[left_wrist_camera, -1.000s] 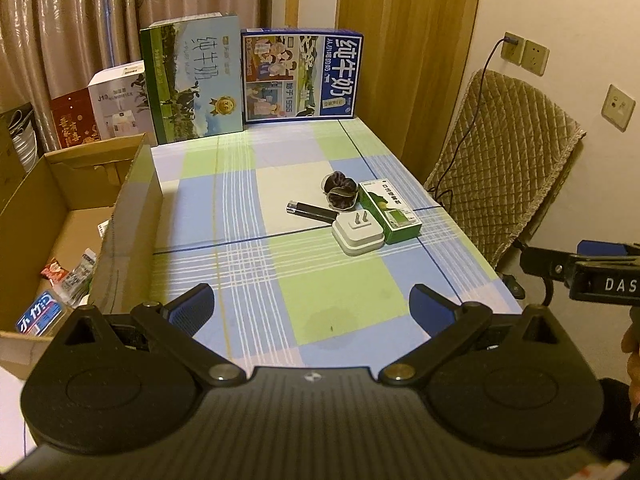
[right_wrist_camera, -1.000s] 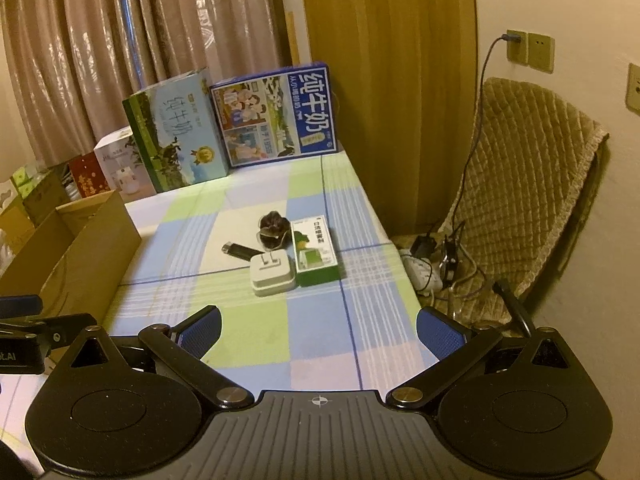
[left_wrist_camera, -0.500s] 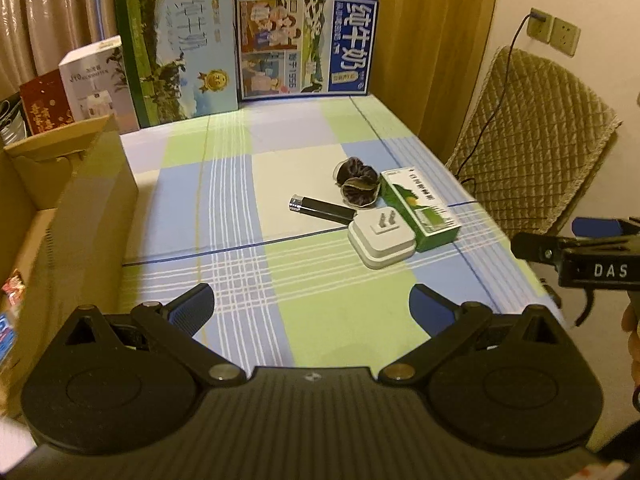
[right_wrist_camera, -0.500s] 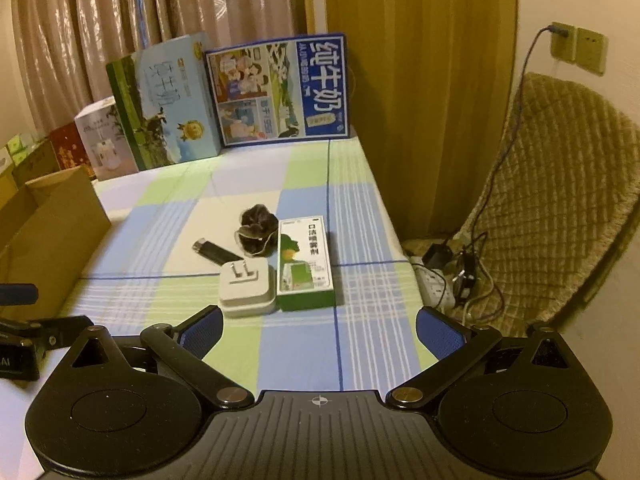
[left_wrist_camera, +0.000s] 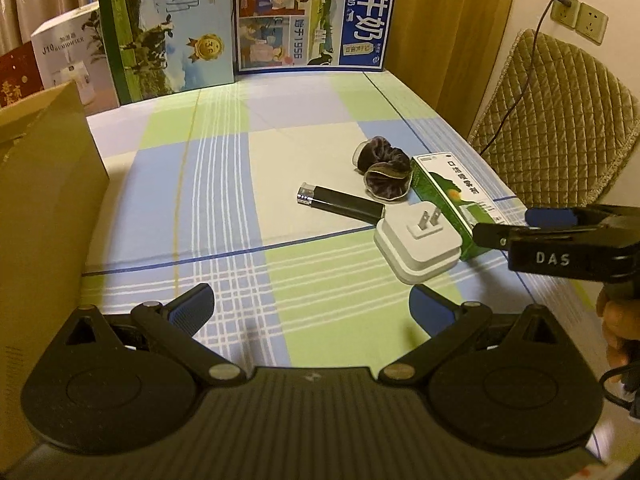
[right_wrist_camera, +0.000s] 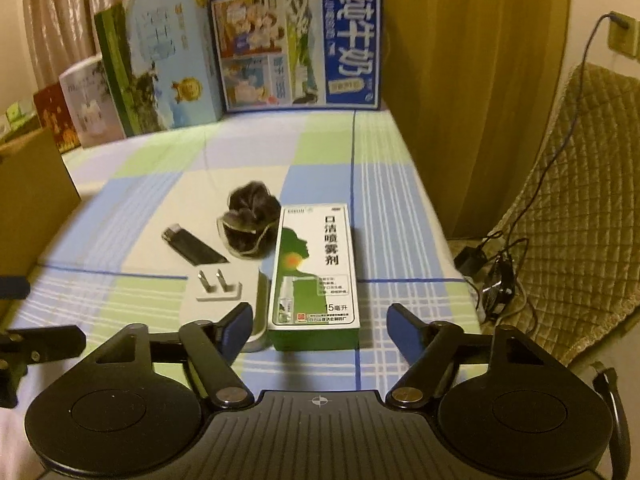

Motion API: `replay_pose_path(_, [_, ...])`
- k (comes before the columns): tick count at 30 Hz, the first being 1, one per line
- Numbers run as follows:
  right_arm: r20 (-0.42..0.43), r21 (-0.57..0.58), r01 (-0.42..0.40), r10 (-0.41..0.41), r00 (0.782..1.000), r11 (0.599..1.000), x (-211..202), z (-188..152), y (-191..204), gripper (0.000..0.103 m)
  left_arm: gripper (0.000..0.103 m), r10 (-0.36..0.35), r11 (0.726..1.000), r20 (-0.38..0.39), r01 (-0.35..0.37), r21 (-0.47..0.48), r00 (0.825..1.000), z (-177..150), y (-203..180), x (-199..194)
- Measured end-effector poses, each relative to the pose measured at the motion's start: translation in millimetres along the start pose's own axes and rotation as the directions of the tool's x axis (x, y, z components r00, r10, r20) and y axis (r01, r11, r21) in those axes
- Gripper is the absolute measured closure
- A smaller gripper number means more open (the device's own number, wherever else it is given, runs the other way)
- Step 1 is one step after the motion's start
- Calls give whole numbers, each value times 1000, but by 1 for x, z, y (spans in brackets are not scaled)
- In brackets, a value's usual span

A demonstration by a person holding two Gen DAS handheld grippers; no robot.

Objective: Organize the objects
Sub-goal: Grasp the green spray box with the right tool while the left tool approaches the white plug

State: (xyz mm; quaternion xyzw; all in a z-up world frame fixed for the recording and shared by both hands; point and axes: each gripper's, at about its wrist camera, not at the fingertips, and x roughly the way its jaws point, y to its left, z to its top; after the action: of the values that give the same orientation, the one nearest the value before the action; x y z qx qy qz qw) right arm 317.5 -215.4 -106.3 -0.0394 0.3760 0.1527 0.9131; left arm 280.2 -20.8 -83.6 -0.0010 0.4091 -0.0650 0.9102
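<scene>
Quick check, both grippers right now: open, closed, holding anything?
Left gripper: open, empty, above the checked tablecloth.
Right gripper: open, empty, fingers either side of the green spray box.

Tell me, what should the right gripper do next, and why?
Probably ease forward and close on the green box. The right gripper is open and empty, with the box's near end lying between its fingertips, beside the white plug.

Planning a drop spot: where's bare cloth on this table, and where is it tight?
Free: the wide checked cloth between the cardboard box and the lighter, back to the milk cartons. Crowded: the right edge, where scrunchie, white plug and green box cluster.
</scene>
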Motion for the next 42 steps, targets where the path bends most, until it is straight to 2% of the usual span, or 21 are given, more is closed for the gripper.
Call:
replay_pose_path(9, [-25, -57, 15, -16, 1000, 998, 28, 0, -2, 37, 1, -16, 1000, -2, 16, -21, 1000, -2, 3, 13])
replay_pose_path(12, [-38, -68, 20, -22, 999, 998, 34, 0, -1, 49, 1, -16, 1000, -4, 16, -24, 1000, -4, 5, 14])
replay_pose_path(17, [-80, -60, 8, -13, 997, 998, 29, -6, 5, 51, 1, -18, 999, -7, 18, -39, 1000, -8, 9, 11])
replay_pose_path(20, [-120, -73, -31, 22, 993, 997, 16, -15, 17, 51, 1, -23, 999, -2, 23, -36, 1000, -8, 10, 8])
replay_pose_path(25, [-172, -78, -173, 158, 972, 982, -5, -29, 34, 51, 1, -37, 999, 16, 37, -23, 999, -8, 8, 6])
replay_pose_path(30, [-131, -19, -85, 81, 988, 996, -13, -28, 23, 51, 1, -42, 999, 9, 42, -15, 999, -5, 1, 18])
replay_pose_path(36, [-129, 4, -49, 49, 990, 999, -9, -25, 13, 51, 2, -41, 998, 4, 41, -46, 999, -1, -13, 43])
replay_pose_path(42, [-123, 15, -39, 40, 992, 999, -7, -27, 9, 51, 19, -26, 999, 4, 26, -24, 1000, 6, -23, 63])
